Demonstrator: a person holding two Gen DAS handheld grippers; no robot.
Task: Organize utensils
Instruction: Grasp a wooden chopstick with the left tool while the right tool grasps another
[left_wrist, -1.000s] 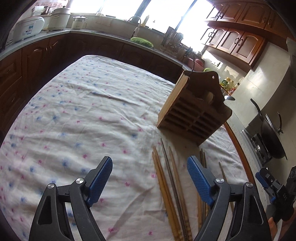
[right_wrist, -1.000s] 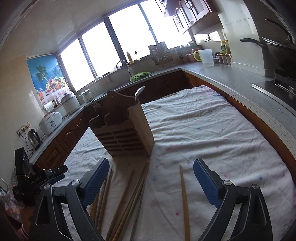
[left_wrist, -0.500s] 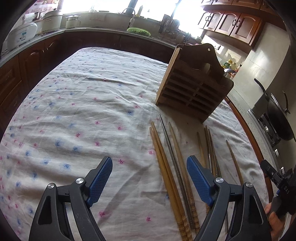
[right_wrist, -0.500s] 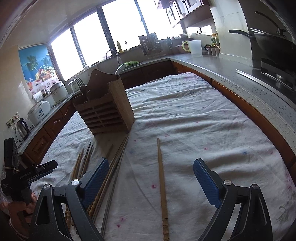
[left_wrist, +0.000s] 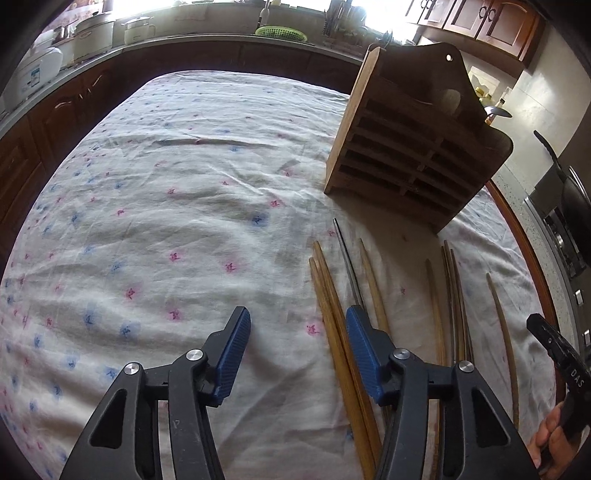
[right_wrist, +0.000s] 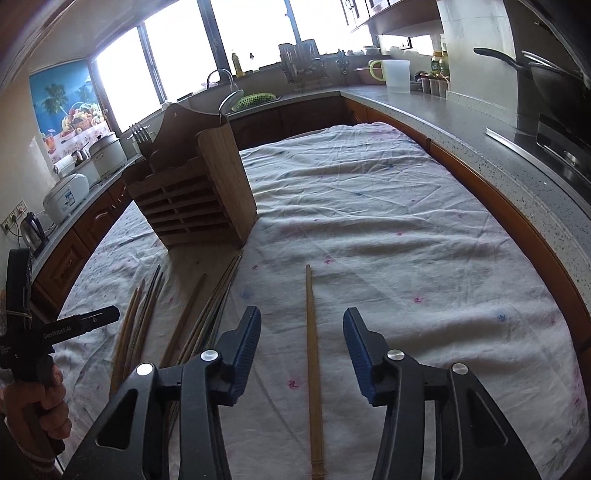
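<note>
A wooden slatted utensil holder (left_wrist: 410, 147) stands on the floral tablecloth (left_wrist: 166, 206); it also shows in the right wrist view (right_wrist: 199, 195), with forks and a spoon in it. Several wooden chopsticks (left_wrist: 336, 325) and a dark metal one (left_wrist: 349, 266) lie in front of it. My left gripper (left_wrist: 297, 332) is open and empty, just left of the chopstick bundle. My right gripper (right_wrist: 301, 336) is open and empty, with a single wooden chopstick (right_wrist: 313, 354) lying between its fingers on the cloth. More chopsticks (right_wrist: 147, 314) lie to its left.
Kitchen counters surround the table. Rice cookers (left_wrist: 37, 74) and a green basket (left_wrist: 282, 33) stand at the back, with a wok (right_wrist: 554, 77) and stove on the right. A white jug (right_wrist: 397, 74) sits on the far counter.
Both grippers have dropped lower and closer to the chopsticks. The right gripper has come to straddle the single chopstick. Both sets of fingers have narrowed somewhat.
</note>
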